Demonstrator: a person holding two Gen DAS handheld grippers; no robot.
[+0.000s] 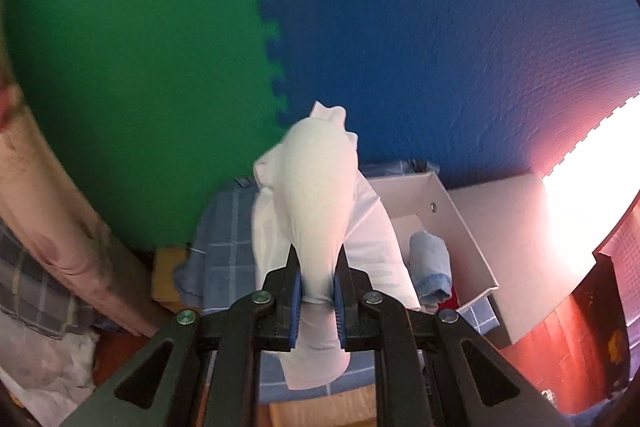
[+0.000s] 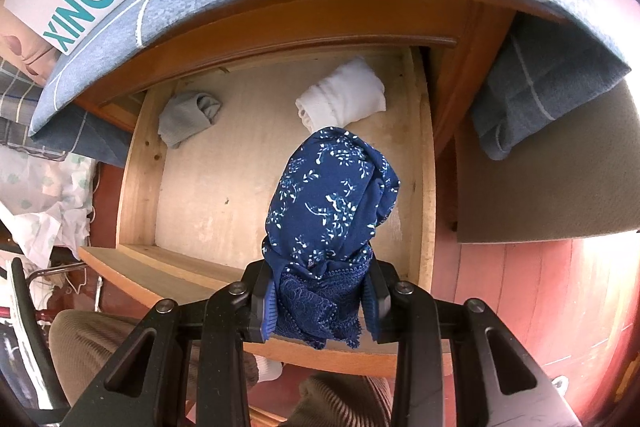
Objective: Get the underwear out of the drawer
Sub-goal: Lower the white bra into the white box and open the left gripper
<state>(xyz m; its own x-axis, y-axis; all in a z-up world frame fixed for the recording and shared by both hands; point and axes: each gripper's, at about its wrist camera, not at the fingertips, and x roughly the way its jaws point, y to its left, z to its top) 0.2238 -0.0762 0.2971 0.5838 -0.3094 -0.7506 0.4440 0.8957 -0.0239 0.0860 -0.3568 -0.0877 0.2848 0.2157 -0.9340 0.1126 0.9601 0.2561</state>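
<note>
Two handheld grippers, each clamped on rolled underwear. The left gripper (image 1: 316,281) pinches a white garment (image 1: 316,187) above an open white shoebox (image 1: 456,211) (a light-blue roll (image 1: 430,265) lies inside the box). The right gripper (image 2: 320,297) grips a navy floral lace-trimmed piece (image 2: 332,203) over the open wooden drawer (image 2: 140,163). Inside the drawer, near its back, lie a grey roll (image 2: 188,119) and a white roll (image 2: 344,95).

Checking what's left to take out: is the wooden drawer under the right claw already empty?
No: a rolled white garment and a folded grey garment lie on the wooden drawer's floor.
</note>
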